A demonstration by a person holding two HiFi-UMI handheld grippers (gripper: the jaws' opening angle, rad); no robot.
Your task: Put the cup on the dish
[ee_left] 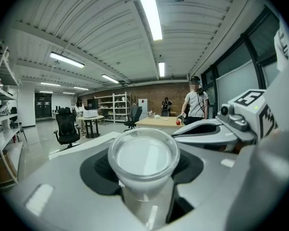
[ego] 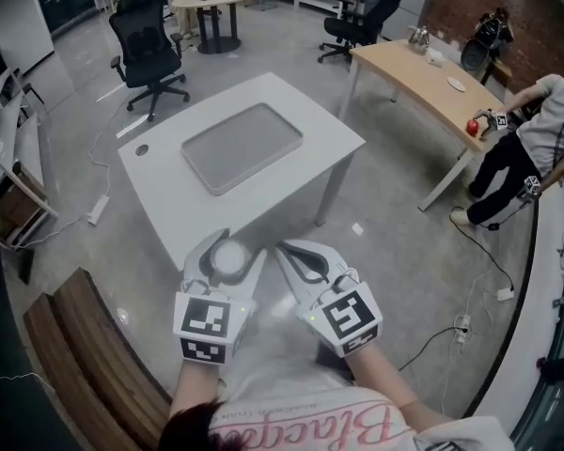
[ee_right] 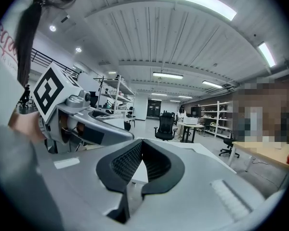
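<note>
Though inverted, pink shirt script (ego: 305,427); cup (ego: 229,256) in jaws

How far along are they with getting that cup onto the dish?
Done: the cup is picked up. In hand: the left gripper grips it, short of the table. Left: carry it to the grey dish and set it down.

The cup (ego: 227,258) is sitting between the jaws of my left gripper (ego: 227,244), with my right gripper (ego: 282,248) just to its right. Ahead of both, the dish (ego: 242,146) is lying on the table (ego: 160,195). A chair (ego: 148,45) is standing behind the table, and a desk (ego: 423,78) is standing off to the right.
</note>
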